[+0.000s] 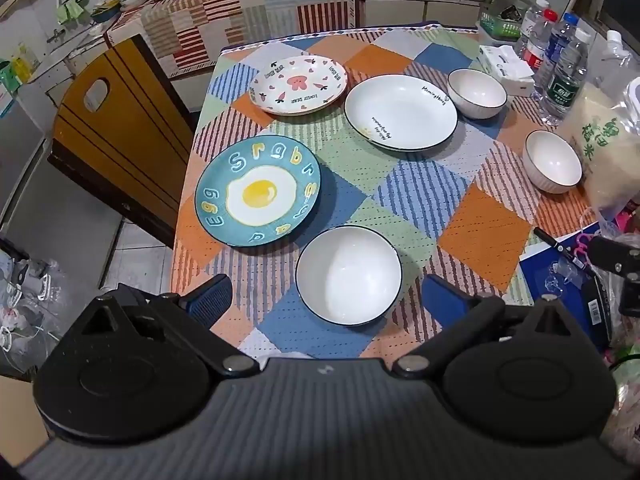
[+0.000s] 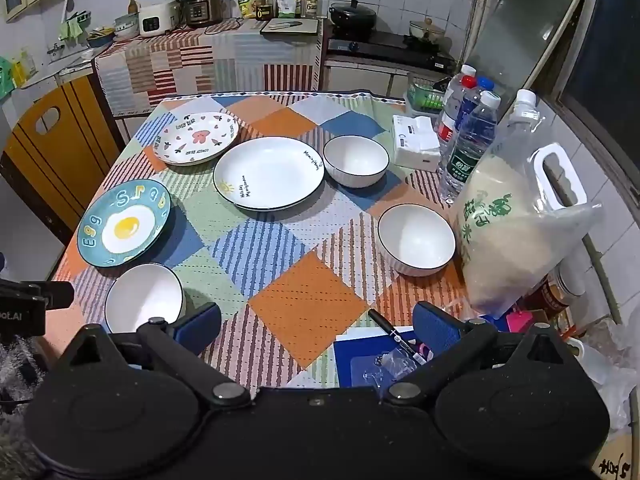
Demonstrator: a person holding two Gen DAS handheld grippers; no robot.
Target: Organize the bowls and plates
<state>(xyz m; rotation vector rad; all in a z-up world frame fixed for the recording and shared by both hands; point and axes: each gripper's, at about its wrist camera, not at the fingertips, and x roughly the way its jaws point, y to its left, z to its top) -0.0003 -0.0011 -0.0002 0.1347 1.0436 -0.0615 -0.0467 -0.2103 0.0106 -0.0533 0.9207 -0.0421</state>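
white bowls and three plates spread apart on a patchwork cloth

patchwork cloth in orange, blue, green and striped squares covers the surface [image 2: 304, 300]. three plates and three bowls sit on it, none stacked. the teal egg plate [image 1: 258, 192] lies near the left edge, and the pink-patterned plate [image 1: 298, 85] lies beyond it toward the far side. the large white plate [image 1: 400, 112] sits just right of the pink one, with the far bowl [image 1: 476, 94] just beside it on the right. the right bowl [image 1: 552, 162] stands close to a bag of rice [image 2: 516, 232] at the right edge. the near bowl [image 1: 348, 276] sits just in front of the egg plate, upright and showing a bare white inside.

the left tongs [image 1: 328, 300] hang above the near bowl, tilted downward, blue pads spread wide apart and gripping nothing. the right tongs [image 2: 316, 328] hover over the near right part of the cloth, likewise spread wide and bare, with a black pen [image 2: 394, 336] on a blue folder [image 2: 360, 364] just below them. water bottles [image 2: 468, 144] and a tissue pack [image 2: 416, 144] stand at the far right.
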